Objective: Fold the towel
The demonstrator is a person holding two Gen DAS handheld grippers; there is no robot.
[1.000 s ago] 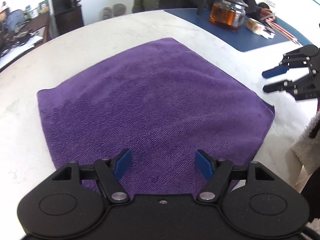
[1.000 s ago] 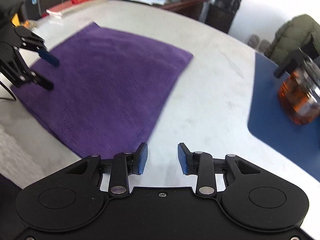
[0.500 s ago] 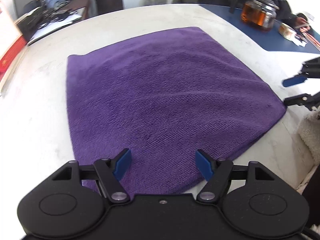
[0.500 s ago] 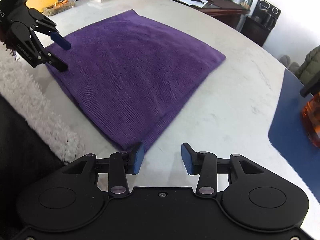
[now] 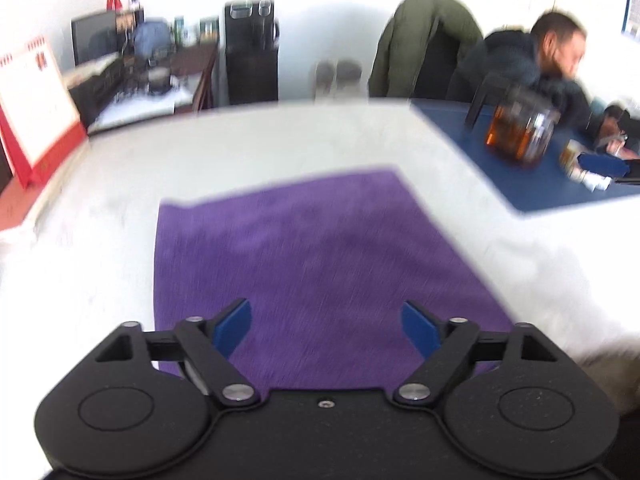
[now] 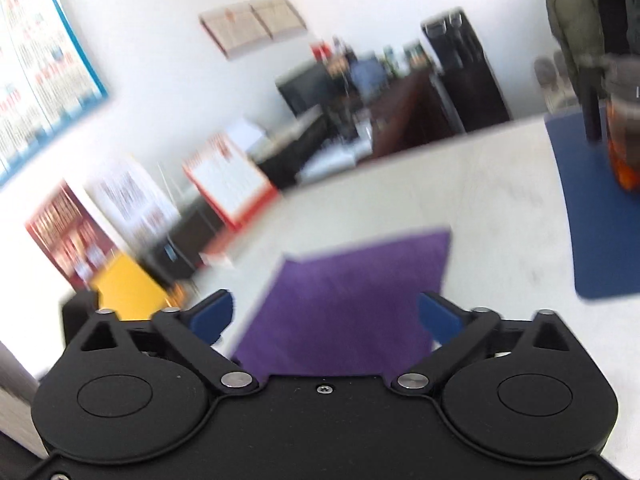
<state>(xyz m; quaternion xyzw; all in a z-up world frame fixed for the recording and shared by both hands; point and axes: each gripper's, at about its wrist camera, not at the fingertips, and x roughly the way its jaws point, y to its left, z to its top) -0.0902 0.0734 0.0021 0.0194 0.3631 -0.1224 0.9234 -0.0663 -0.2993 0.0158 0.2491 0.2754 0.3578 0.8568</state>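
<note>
A purple towel (image 5: 312, 256) lies flat on the white table (image 5: 280, 140). In the left wrist view my left gripper (image 5: 326, 326) hangs above the towel's near edge, its jaws opening, with nothing between the blue pads (image 5: 232, 326). In the right wrist view the same towel (image 6: 352, 304) shows ahead and below. My right gripper (image 6: 324, 316) is raised over its near side, its jaws opening wide and holding nothing. Both views are blurred by motion. Neither gripper shows in the other's view.
A blue mat (image 5: 532, 168) at the far right carries a glass teapot (image 5: 516, 128) of amber tea and small items. A person (image 5: 532, 60) sits behind it. A red desk calendar (image 5: 36, 108) stands at the table's left edge. A cluttered desk (image 6: 360, 120) lies beyond.
Both grippers rose and tilted up, so more of the room shows. The right jaws opened from narrow to wide; the left jaws widened a little. The towel stays flat.
</note>
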